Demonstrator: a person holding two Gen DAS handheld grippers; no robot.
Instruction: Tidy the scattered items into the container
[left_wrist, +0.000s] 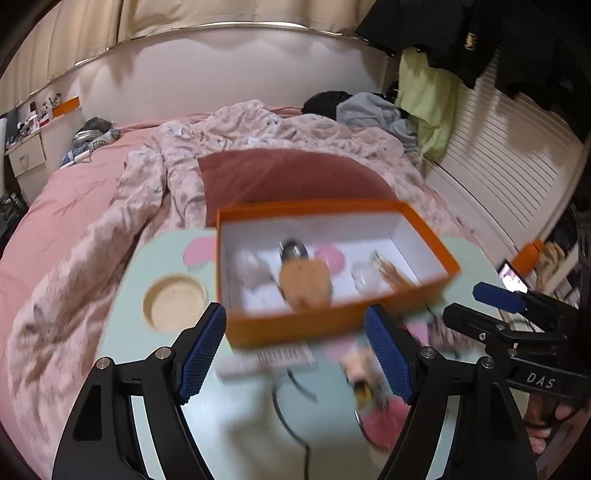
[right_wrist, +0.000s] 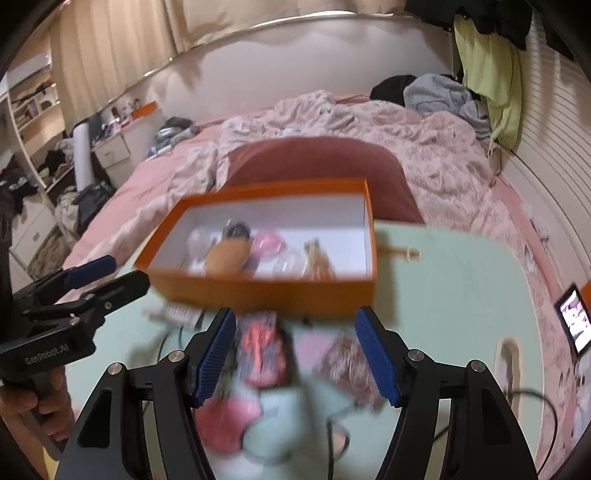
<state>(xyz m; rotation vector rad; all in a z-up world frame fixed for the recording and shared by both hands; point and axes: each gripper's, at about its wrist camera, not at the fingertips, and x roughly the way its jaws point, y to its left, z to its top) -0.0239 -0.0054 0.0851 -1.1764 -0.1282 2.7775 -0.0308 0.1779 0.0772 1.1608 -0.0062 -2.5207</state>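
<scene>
Orange box on pale green tray table, holding a tan pouch among other blurred items. Left gripper and right gripper: released, empty, above scattered items.

2 wrist fisheyes, angled down, close over table; both share orange box.
</scene>
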